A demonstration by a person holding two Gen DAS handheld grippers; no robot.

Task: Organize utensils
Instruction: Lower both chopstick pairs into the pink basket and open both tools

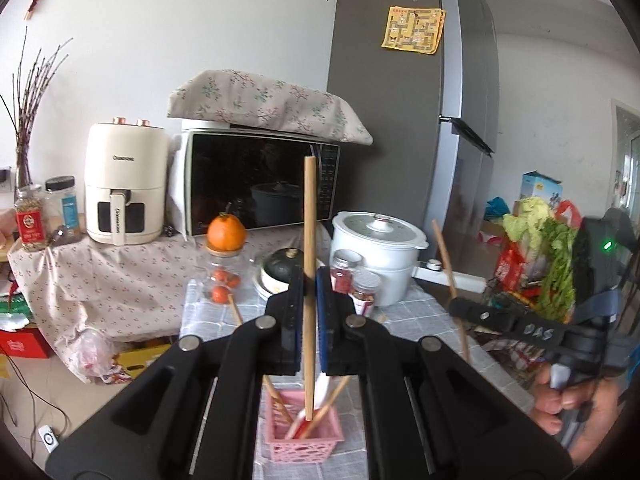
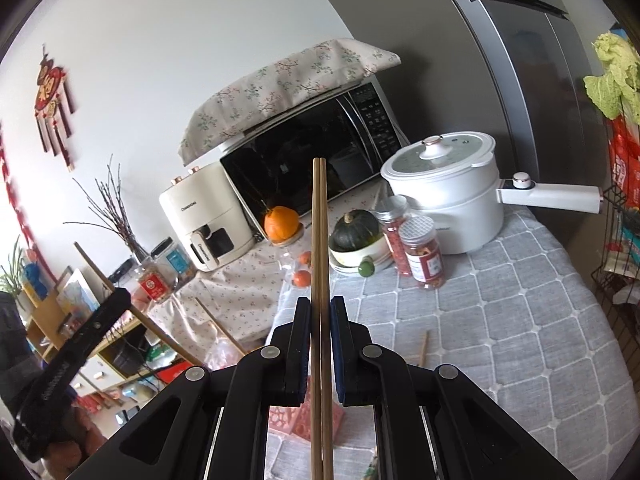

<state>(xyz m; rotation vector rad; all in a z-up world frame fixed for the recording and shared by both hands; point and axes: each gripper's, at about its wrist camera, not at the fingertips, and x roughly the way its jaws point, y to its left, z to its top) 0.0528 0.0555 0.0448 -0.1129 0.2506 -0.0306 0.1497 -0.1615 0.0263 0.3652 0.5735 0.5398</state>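
Observation:
My left gripper [image 1: 309, 280] is shut on a wooden chopstick [image 1: 309, 220], held upright with its lower end inside a pink basket [image 1: 304, 438] on the grey quilted table. The basket holds several more chopsticks and a white-and-red utensil [image 1: 316, 412]. My right gripper [image 2: 320, 304] is shut on a pair of wooden chopsticks [image 2: 319, 232], upright above the same pink basket [image 2: 304, 420]. The right gripper also shows in the left wrist view [image 1: 464, 308] at the right. A loose chopstick [image 2: 423, 347] lies on the table.
Behind the basket stand a white electric pot [image 2: 444, 196], two spice jars [image 2: 424, 252], a dark green squash [image 2: 354, 226] in a bowl, an orange on a jar [image 1: 226, 232], a microwave [image 1: 260, 188] and an air fryer [image 1: 124, 188]. The fridge [image 1: 400, 120] is at the right.

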